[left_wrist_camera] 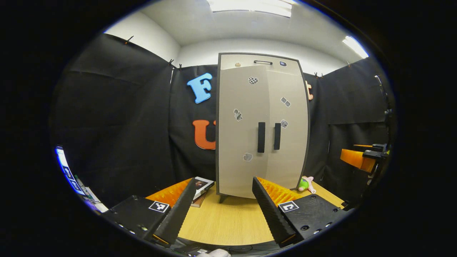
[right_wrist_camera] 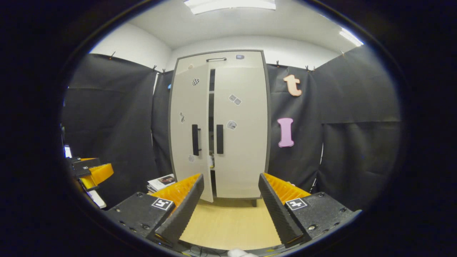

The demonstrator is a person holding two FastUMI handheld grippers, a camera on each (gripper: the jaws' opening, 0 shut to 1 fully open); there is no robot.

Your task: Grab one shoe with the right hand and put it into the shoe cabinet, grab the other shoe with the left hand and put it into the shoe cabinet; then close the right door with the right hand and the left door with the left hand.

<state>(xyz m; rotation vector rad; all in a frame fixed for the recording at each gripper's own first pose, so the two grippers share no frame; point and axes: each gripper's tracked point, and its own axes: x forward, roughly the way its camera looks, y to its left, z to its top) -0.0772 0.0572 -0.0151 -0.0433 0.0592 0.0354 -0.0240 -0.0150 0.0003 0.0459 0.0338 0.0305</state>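
Right gripper view is showing the shoe cabinet (right_wrist_camera: 228, 125) with its left door (right_wrist_camera: 189, 128) sitting slightly ajar; right door (right_wrist_camera: 241, 132) looking closed. Right gripper (right_wrist_camera: 228, 210) and left gripper (left_wrist_camera: 223, 210) are hanging wide open, empty. Shoes presumably inside.

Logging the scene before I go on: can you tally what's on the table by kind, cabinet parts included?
Shoe cabinet: 1
Cabinet doors, left door and right door: 2
Black door handles: 2
Stack of books: 1
Plush toy, green and pink: 1
Total: 7
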